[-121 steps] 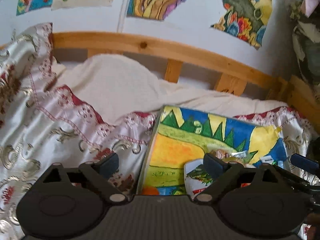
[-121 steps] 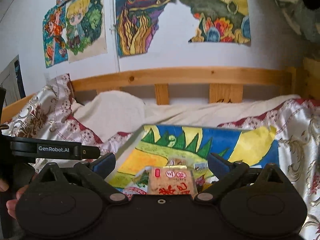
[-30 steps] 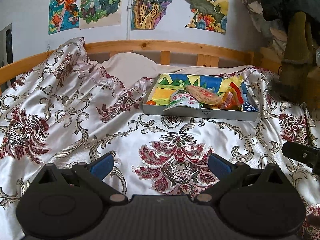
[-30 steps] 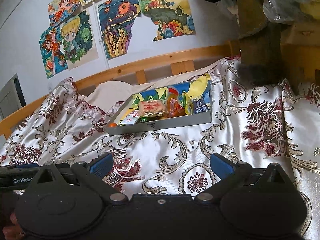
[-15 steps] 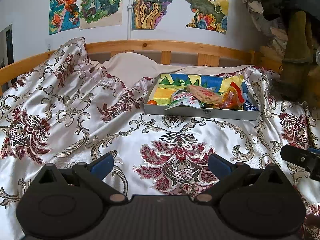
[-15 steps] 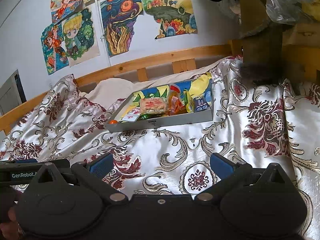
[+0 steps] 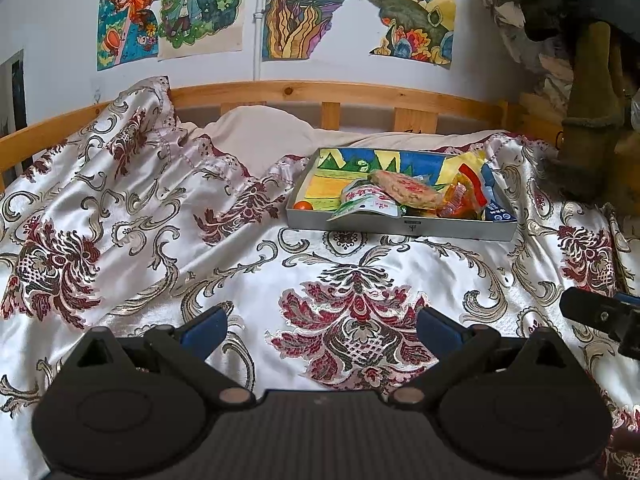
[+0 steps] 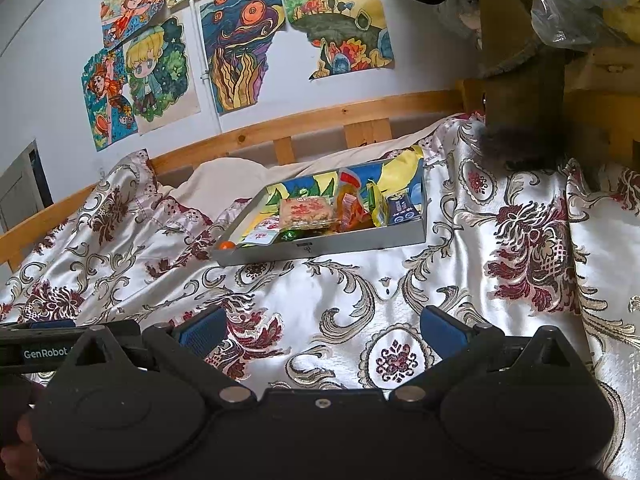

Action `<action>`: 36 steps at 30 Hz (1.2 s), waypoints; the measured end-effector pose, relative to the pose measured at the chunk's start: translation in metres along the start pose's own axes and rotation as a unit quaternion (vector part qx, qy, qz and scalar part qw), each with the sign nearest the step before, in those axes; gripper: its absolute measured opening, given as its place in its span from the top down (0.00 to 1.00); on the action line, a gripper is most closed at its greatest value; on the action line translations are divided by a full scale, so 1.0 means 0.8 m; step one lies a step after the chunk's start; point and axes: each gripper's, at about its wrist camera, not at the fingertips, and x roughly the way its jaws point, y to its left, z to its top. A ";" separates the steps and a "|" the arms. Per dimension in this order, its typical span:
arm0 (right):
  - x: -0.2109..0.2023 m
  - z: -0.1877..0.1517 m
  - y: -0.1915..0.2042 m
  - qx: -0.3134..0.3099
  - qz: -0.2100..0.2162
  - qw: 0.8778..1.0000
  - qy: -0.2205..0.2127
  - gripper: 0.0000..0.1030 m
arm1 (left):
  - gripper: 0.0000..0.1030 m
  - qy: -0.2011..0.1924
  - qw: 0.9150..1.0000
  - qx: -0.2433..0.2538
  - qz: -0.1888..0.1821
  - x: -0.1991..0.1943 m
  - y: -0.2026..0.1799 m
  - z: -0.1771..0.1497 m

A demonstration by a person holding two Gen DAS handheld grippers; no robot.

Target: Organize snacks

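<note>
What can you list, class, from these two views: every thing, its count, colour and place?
tray: one, grey, colourful drawing lining it, on the bedspread
snack packets: several, mixed colours, piled in the tray's near part
small orange ball: one, tray's near left corner
bedspread: one, cream satin with dark red flowers, covering the bed
bed rail: one, pale wood, along the wall
drawings: several, bright colours, on the white wall
left gripper: black, blue pads, open, empty, over the bedspread
right gripper: black, blue pads, open, empty, over the bedspread
</note>
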 end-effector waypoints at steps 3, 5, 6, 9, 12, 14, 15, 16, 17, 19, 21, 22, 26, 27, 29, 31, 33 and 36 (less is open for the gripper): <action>0.000 0.000 0.000 -0.001 0.000 1.000 -0.001 0.01 | 0.00 0.000 1.000 0.000 0.000 0.000 0.000 0.000; 0.000 0.000 0.000 0.000 0.000 1.000 0.000 0.01 | 0.00 0.000 1.000 0.000 0.000 0.000 0.000 0.000; 0.000 0.000 0.000 0.000 0.000 1.000 0.000 0.01 | 0.00 0.000 1.000 0.000 0.000 0.000 0.001 0.000; 0.000 0.000 0.000 0.000 0.000 1.000 0.000 0.01 | 0.00 0.000 1.000 0.001 0.000 0.000 0.001 0.000; 0.000 0.000 0.000 0.000 0.000 1.000 0.000 0.01 | 0.00 0.000 1.000 0.002 0.000 -0.001 0.000 -0.001; 0.000 0.000 0.000 0.000 0.000 1.000 0.000 0.01 | 0.00 0.000 1.000 0.001 0.000 -0.001 0.000 -0.001; 0.000 0.000 0.000 0.000 0.000 1.000 0.000 0.01 | 0.00 0.000 1.000 0.001 0.000 -0.001 0.000 -0.001; 0.000 0.000 0.000 0.000 0.000 1.000 0.000 0.01 | 0.00 0.000 1.000 0.000 -0.001 -0.001 0.000 -0.001; 0.000 0.000 0.000 0.000 0.000 1.000 0.000 0.01 | 0.00 0.001 1.000 0.000 -0.001 -0.001 0.000 -0.001; 0.000 0.000 0.000 0.000 0.000 1.000 0.000 0.01 | 0.00 0.000 1.000 0.000 -0.001 -0.001 0.000 -0.001; 0.000 -0.001 0.000 0.000 0.000 1.000 0.001 0.01 | 0.00 0.001 1.000 0.000 -0.001 -0.001 0.000 -0.001; 0.000 -0.001 0.000 0.000 0.000 1.000 0.001 0.01 | 0.00 0.000 1.000 0.000 -0.001 -0.001 -0.001 -0.001; 0.000 -0.001 0.000 0.000 0.000 1.000 0.000 0.01 | 0.00 0.000 1.000 0.000 0.000 -0.001 -0.001 -0.001; 0.000 -0.001 0.000 0.000 0.000 1.000 0.001 0.01 | 0.00 0.001 1.000 0.000 -0.001 -0.001 -0.001 -0.001; 0.000 0.000 0.000 0.000 0.000 1.000 0.001 0.01 | 0.00 0.000 1.000 0.000 -0.004 -0.002 -0.001 -0.001; 0.000 0.000 0.000 0.000 0.000 1.000 0.000 0.01 | 0.00 -0.001 1.000 0.000 -0.003 -0.003 -0.002 0.000; 0.000 0.000 0.000 0.000 0.000 1.000 0.001 0.01 | 0.00 0.002 1.000 -0.005 0.000 -0.003 -0.001 0.000; 0.001 0.000 -0.001 0.000 0.000 1.000 0.002 0.01 | 0.00 0.009 1.000 -0.007 -0.001 -0.001 0.000 0.001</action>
